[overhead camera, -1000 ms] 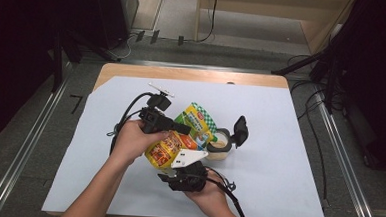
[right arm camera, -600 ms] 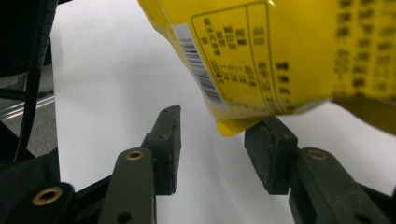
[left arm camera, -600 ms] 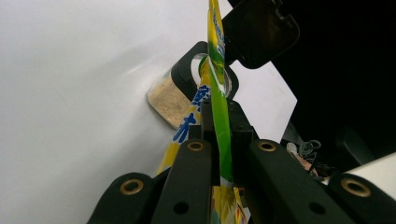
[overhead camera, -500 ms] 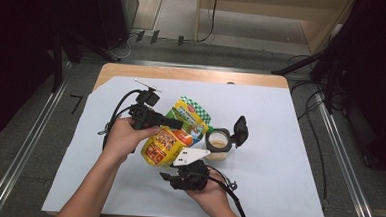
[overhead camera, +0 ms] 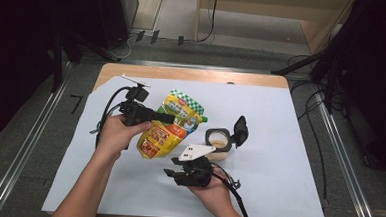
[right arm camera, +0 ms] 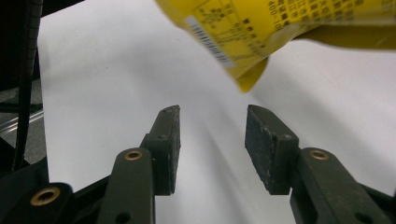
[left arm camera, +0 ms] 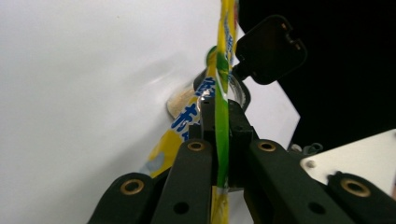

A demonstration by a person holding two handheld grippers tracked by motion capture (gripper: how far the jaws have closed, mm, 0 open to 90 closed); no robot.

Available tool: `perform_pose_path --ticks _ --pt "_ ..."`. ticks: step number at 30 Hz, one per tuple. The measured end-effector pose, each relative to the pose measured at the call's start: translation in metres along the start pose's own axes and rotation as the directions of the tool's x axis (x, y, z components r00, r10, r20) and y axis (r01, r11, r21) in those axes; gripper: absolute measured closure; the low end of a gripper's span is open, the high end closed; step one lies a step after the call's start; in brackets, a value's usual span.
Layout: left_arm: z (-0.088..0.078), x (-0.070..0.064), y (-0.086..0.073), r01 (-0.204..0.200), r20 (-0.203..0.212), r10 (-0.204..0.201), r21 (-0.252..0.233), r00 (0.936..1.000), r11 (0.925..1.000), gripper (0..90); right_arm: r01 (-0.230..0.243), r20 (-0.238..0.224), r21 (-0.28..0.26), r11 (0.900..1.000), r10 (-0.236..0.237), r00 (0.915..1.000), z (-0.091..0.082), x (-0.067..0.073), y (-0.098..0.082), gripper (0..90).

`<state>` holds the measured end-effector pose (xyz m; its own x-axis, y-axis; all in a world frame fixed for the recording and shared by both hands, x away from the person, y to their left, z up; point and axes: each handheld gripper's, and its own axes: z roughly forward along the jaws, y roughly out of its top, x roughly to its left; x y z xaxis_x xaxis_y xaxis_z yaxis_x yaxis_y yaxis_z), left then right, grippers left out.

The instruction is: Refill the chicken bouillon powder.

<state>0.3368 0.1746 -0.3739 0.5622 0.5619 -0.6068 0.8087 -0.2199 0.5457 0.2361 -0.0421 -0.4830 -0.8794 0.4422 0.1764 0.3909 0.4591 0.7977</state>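
Pouch (overhead camera: 167, 129) clamped edge-on in left gripper (overhead camera: 166, 118), centre of the high view.

Left jaws are pressed flat against the yellow-and-green pouch (left arm camera: 223, 88), gripping its thin edge, with the pack hanging tilted over the white sheet (overhead camera: 279, 143). Right gripper (right arm camera: 212, 128) sits lower centre, jaws standing partly apart with nothing between them, the pouch corner (right arm camera: 252, 79) above its tips. A small open jar (overhead camera: 219, 140) with black flip lid stands just right of the pouch.
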Motion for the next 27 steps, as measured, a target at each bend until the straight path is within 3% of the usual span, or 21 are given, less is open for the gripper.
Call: perform_pose_path --ticks 4,12,27 --pt "-0.002 0.003 0.000 0.002 -0.011 -0.002 -0.005 0.9999 1.0000 90.0 -0.002 0.002 0.002 1.000 0.002 1.0000 0.000 0.000 0.000 57.0" --pt "-0.017 0.017 0.001 0.033 -0.018 -0.035 -0.067 0.9992 0.9972 90.0 -0.003 0.003 0.006 1.000 0.003 1.0000 0.000 -0.001 -0.001 57.1" --pt "-0.037 0.048 0.008 0.081 -0.065 -0.092 -0.163 0.9936 0.9833 90.0 -0.019 0.024 0.015 1.000 0.019 0.9995 -0.003 -0.002 -0.007 57.1"
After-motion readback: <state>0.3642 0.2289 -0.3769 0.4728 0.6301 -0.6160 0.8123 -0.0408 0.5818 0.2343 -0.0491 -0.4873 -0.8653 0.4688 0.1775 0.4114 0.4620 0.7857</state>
